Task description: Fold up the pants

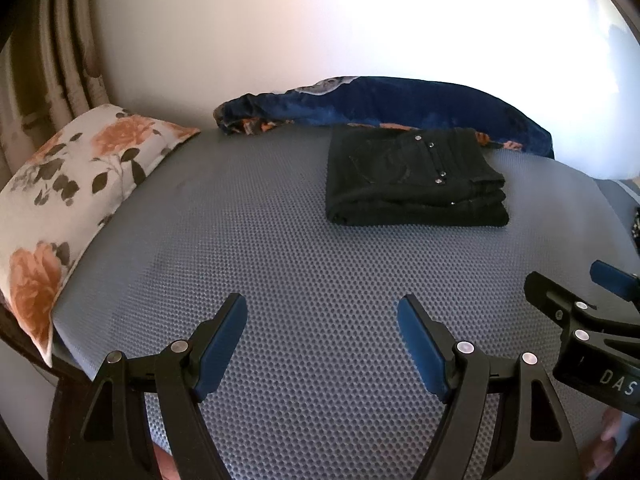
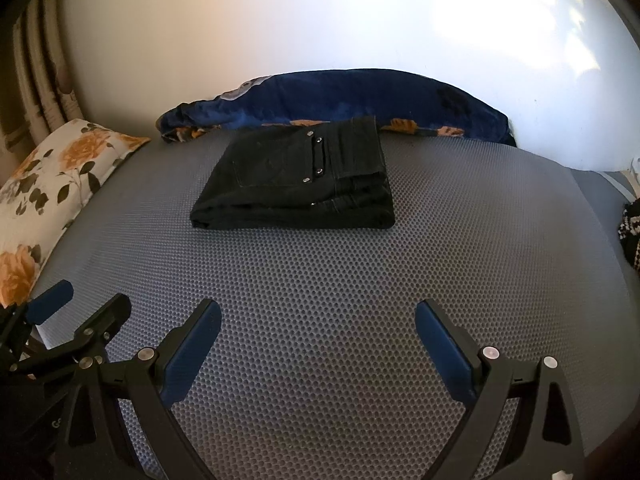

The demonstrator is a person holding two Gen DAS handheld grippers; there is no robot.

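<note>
On bed (image 2: pixel 400 280): grey dimpled mat, spread wide, bare in the near half. Behind, against pale wall (image 2: pixel 280 20): blue blanket (image 2: pixel 360 100), bunched in a long roll. At the left edge: floral pillow (image 1: pixel 80 184), lying flat. At the far right edge: a bit of black-and-white knit (image 2: pixel 632 232), too cropped to identify.

Toward the far side of the mat, just in front of the blanket: black pants (image 2: pixel 296 184), already folded into a compact rectangle of several layers, pocket and rivets on top, edges fairly square. Near edge showing stacked folds, tidy, nothing trailing.

Nearest the cameras: left gripper (image 1: pixel 322 340), jaws wide, nothing between them, hovering over bare mat, well apart from the pants. Beside it, right gripper (image 2: pixel 318 344), jaws likewise wide and empty, also over bare mat, well short of the pants. Neither touching cloth.

Step in hand, as a judgement: folding looks finished, or all but; both grippers released and drawn off, pointing down at the mat. Remaining work, if any: a light press or squaring of the top layer, where the right side sits a little uneven. Next move calls for little: either holding clear, or reaching forward with open jaws to nudge the stack's right edge flush without dragging the top layer out of line.
</note>
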